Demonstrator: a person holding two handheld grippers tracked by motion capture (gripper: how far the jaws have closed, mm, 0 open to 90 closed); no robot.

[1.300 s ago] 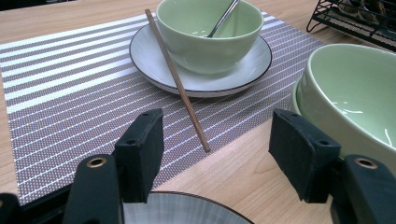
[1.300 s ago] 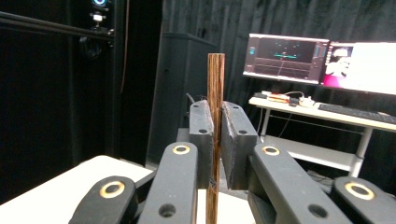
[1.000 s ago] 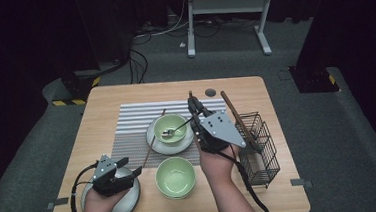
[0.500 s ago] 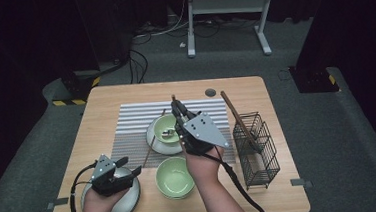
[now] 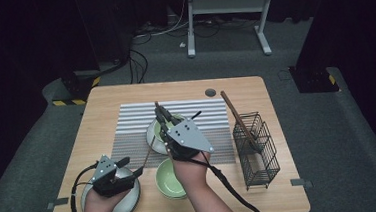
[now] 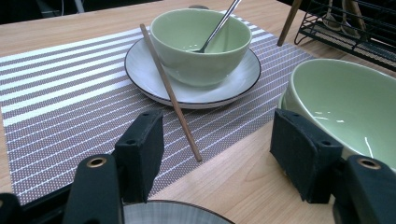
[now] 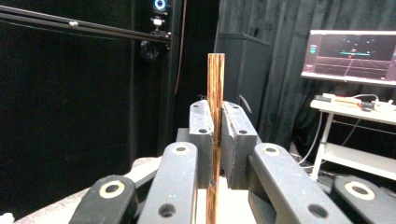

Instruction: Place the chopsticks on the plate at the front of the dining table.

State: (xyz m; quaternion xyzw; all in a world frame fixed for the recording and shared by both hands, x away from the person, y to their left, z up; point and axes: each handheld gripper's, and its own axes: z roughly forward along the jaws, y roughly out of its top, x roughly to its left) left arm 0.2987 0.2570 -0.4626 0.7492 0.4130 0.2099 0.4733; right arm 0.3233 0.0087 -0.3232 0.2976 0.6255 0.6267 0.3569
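No readable text, labels, brands or numbers, monitor (image 7: 353, 51) graphics too blurred to read
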